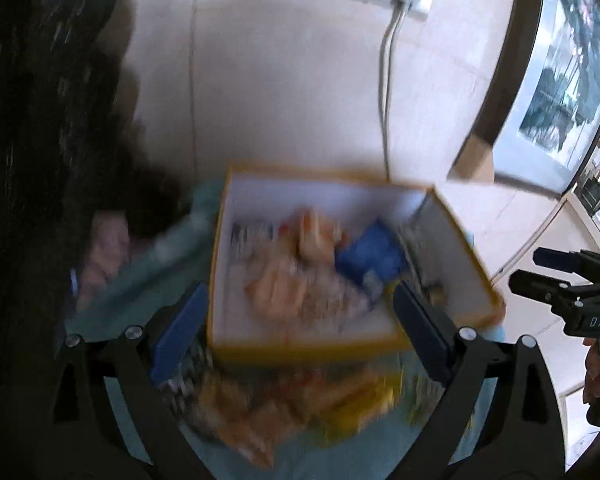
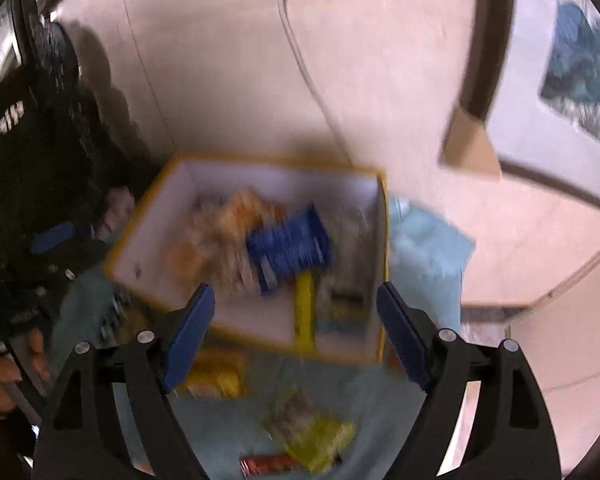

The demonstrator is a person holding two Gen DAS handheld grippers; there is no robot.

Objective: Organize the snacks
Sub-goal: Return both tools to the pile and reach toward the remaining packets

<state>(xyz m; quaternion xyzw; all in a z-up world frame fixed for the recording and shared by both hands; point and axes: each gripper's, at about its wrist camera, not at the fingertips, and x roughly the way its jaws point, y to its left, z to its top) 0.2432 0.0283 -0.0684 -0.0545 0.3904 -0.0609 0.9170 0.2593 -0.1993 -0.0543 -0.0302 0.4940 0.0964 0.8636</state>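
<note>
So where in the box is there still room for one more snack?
The box has bare white floor at its near left corner, between the yellow rim and the snack pile. The middle and right side are crowded around the blue packet. The cloth right of the box is bare too.

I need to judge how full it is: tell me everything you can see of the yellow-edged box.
The yellow-edged box is open-topped, cardboard by its look, with white inner walls and a yellow rim. It rests on a light blue cloth near the wall. Inside lie blurred snack packets, among them a blue packet on top, orange ones and a yellow strip. More packets lie outside in front. Neither gripper touches it.
</note>
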